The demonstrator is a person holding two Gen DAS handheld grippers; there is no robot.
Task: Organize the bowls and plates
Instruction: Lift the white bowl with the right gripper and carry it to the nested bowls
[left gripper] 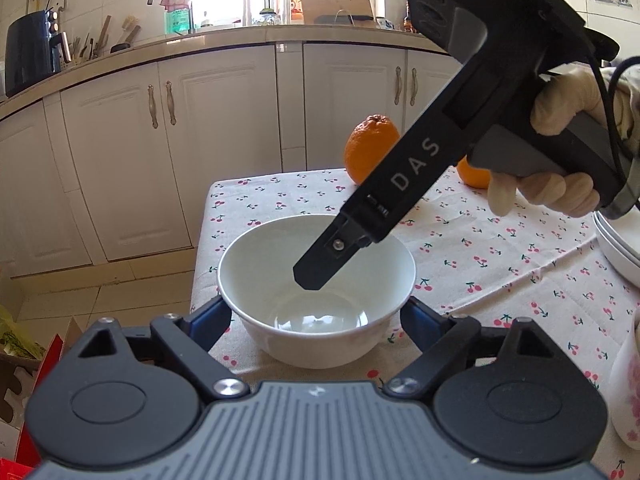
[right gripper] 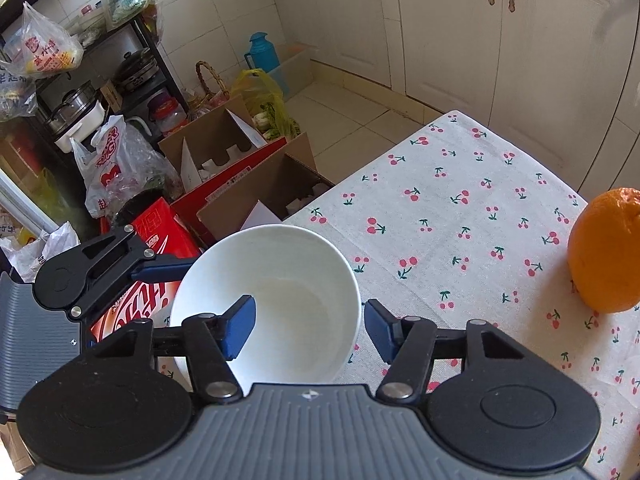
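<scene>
A white bowl (left gripper: 316, 280) stands near the corner of a table with a cherry-print cloth (left gripper: 480, 248). My left gripper (left gripper: 316, 316) is open, its blue fingers on either side of the bowl. My right gripper (right gripper: 308, 324) is open and straddles the bowl's (right gripper: 276, 292) rim: one blue finger (right gripper: 240, 328) is inside, the other outside. In the left wrist view the right gripper (left gripper: 316, 268) reaches down into the bowl. A stack of white plates (left gripper: 616, 240) lies at the right edge.
Two oranges (left gripper: 370, 148) sit at the far side of the table; one shows in the right wrist view (right gripper: 606, 252). A floral cup (left gripper: 628, 384) stands at the near right. Cardboard boxes (right gripper: 240, 168) and bags crowd the floor beside the table.
</scene>
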